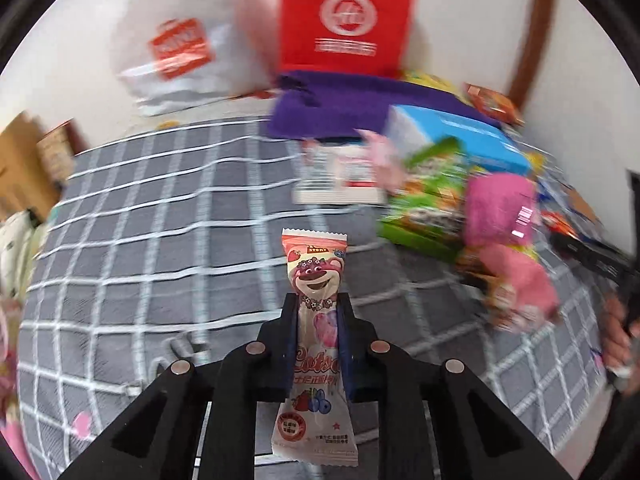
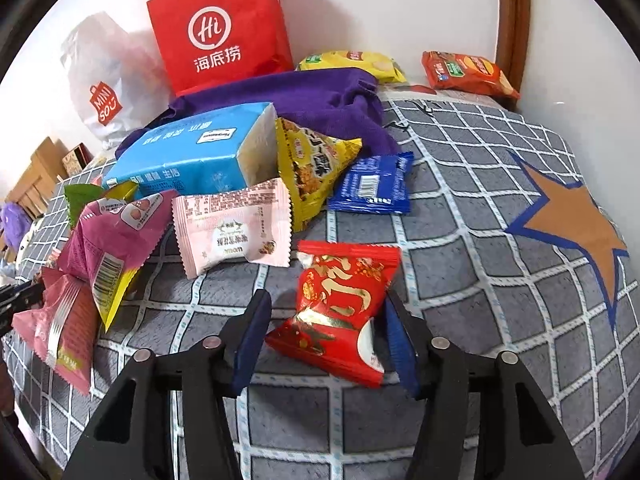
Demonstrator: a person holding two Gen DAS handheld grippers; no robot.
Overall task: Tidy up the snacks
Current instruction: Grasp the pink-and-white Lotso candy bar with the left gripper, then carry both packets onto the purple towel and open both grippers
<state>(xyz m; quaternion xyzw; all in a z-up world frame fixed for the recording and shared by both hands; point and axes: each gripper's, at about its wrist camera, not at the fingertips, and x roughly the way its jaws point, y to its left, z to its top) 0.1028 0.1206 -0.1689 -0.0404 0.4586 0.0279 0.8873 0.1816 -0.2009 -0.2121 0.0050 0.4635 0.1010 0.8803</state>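
**A:** What is your left tool (image 1: 318, 312) doing?

**B:** Its fingers are pressed tight on the pink bear-print snack packet (image 1: 316, 320), low in the middle of the left wrist view. The packet stands upright between them, its crimped top above the fingertips and its lower end hanging down toward the camera. Behind it lies the grey checked bedspread (image 1: 160, 220); that view is blurred toward the right.

**A:** And your right tool (image 2: 328, 324)?

**B:** Its fingers stand apart around the red packet with gold print (image 2: 340, 312), low centre of the right wrist view. The packet lies on the bedspread. The right finger is right against its edge; the left finger stands clear of it, with bedspread showing in the gap.

**A:** Where are the other snacks?

**B:** In the right wrist view they pile up at centre left: a pale pink packet (image 2: 236, 228), a magenta packet (image 2: 108, 248), a yellow packet (image 2: 312, 164) and a blue packet (image 2: 372, 184), beside an open light-blue box (image 2: 188, 152). A purple cloth (image 2: 304, 96) lies behind them, and a red paper bag (image 2: 224, 28) stands against the wall at the upper left.
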